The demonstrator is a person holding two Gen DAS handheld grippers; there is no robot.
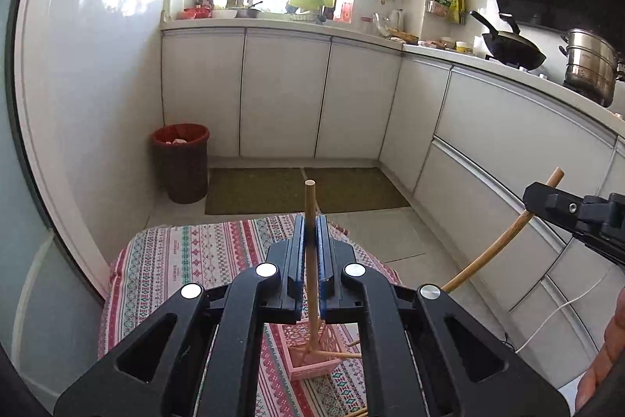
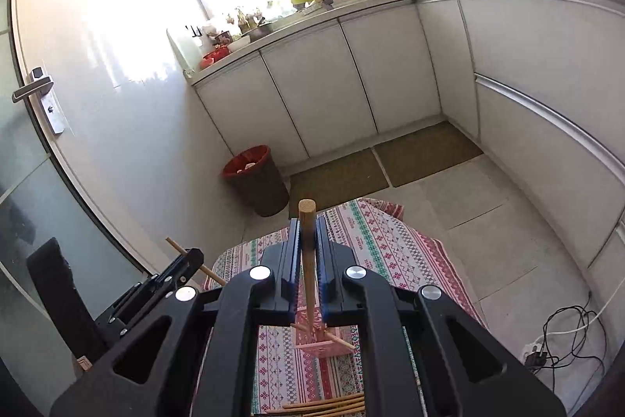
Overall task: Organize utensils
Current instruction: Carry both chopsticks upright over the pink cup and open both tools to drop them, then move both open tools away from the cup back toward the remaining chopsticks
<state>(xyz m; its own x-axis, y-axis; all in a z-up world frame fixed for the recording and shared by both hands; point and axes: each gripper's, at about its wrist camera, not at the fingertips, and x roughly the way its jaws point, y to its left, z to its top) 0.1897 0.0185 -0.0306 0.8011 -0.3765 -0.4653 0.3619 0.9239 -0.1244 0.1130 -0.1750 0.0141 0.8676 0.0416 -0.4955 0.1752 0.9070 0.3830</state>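
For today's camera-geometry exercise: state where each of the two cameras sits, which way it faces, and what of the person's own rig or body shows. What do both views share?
Left wrist: on the left gripper, looking along fingers shut on a thin wooden stick towards the cabinets; the right gripper and part of a hand show.
Right wrist: on the right gripper, fingers shut on a thicker wooden stick; the left gripper shows lower left.
Shared: pink basket, patterned cloth, red bin.
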